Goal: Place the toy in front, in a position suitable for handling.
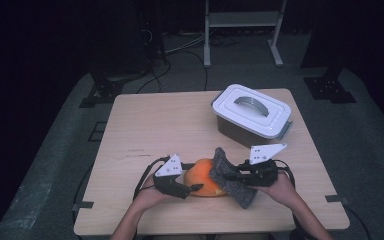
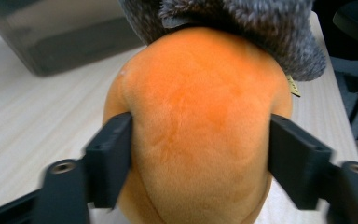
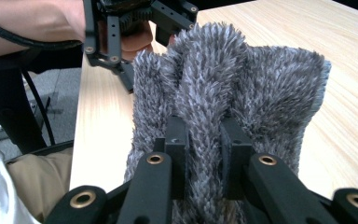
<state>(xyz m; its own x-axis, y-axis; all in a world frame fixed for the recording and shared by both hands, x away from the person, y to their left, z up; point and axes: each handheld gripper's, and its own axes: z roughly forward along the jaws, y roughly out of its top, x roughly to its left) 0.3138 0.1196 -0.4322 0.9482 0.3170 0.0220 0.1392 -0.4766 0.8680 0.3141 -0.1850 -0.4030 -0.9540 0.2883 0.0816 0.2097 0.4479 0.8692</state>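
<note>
Left gripper (image 1: 192,188): fingers (image 2: 109,158) set wide, one pressed against each flank of the orange plush toy (image 2: 200,130), which bulges between them; toy held.

Right gripper (image 1: 232,175): fingers (image 3: 176,144) set narrow, pinching a raised fold of the grey fuzzy cloth (image 3: 233,98); cloth held.

Orange plush toy (image 1: 205,177): rounded, soft, with a seam running down its near side and a small yellow tag at its edge. Lies on the counter near the front edge, about mid-width, between the two grippers. Its right part is under the cloth.

Grey fuzzy cloth (image 1: 232,180): long-piled, bunched, draped over the right side of the toy and trailing down onto the counter toward the near edge.

Hands: left hand (image 1: 147,195) and right hand (image 1: 282,187) enter from the near edge, each gripping its tool; a grey three-cornered plate sits on top of each gripper.

Storage box (image 1: 250,112): grey body, white lid with a grey handle and side latches, lid on. Stands at the far right of the counter, well apart from the toy.

Counter (image 1: 145,130): pale wood, square.
</note>
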